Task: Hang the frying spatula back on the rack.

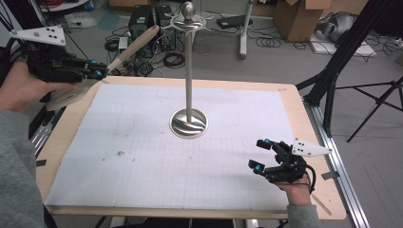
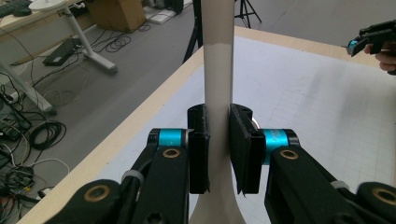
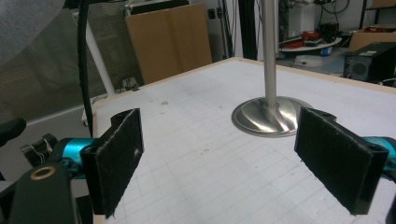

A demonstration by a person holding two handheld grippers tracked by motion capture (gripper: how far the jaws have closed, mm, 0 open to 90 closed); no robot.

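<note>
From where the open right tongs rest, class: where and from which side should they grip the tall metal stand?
Probably the slim upright pole of the tall silver metal stand, low down, approached level from the near right. The round dished base lies flat and looks too wide to pinch. The open right tongs sit on that side; the left tongs are shut on a pale wooden utensil.

Long beige wooden-handled utensil (image 2: pixel 218 70): both ends cut off in the left gripper view.
Tall steel stand (image 3: pixel 269 56): top cut off in the right gripper view.
</note>
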